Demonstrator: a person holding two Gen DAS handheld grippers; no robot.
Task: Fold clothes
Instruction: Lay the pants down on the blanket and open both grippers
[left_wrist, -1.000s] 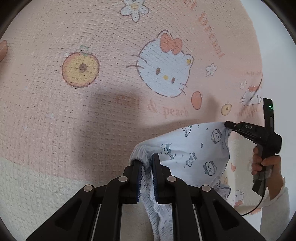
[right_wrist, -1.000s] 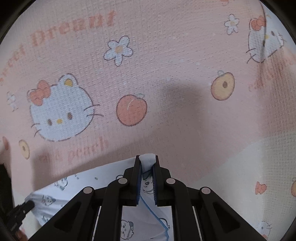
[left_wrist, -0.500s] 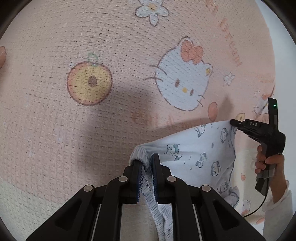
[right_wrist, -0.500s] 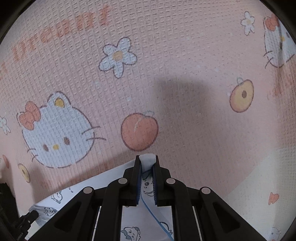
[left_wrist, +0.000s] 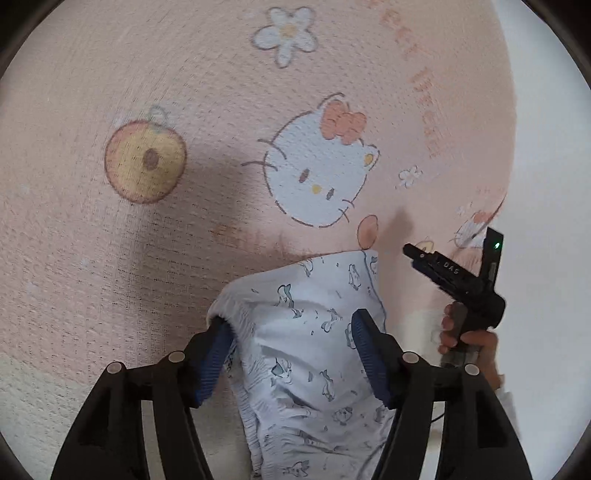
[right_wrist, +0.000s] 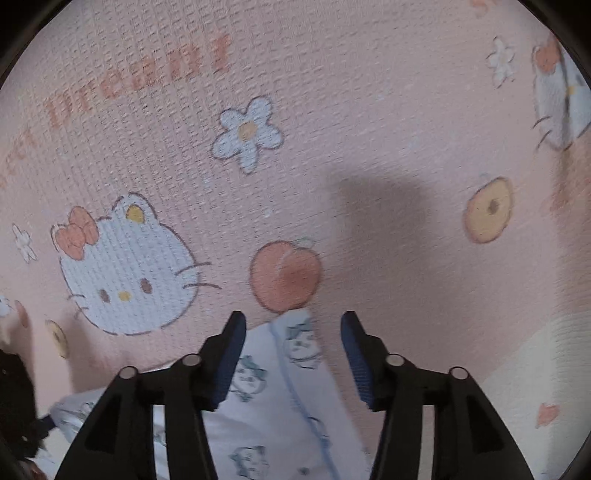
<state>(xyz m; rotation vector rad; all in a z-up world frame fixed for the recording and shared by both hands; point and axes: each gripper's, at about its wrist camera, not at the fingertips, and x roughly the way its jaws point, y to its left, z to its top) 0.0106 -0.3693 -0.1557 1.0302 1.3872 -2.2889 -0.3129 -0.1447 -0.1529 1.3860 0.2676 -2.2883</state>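
Release underway: left tongs and right tongs opening, pads off white cartoon-print cotton garment, a second ago pinched, now lying on pink waffle-weave bedspread, near its cream edge; fold laid.

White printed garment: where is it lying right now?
The white printed garment lies on the pink cat-print blanket, low in both wrist views, between the opening jaws of the left gripper and of the right gripper, neither pressing it.

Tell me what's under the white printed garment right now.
The white printed garment lies on the pink cartoon-print blanket. The blanket shows all around it; whatever sits beneath the cloth itself is covered.
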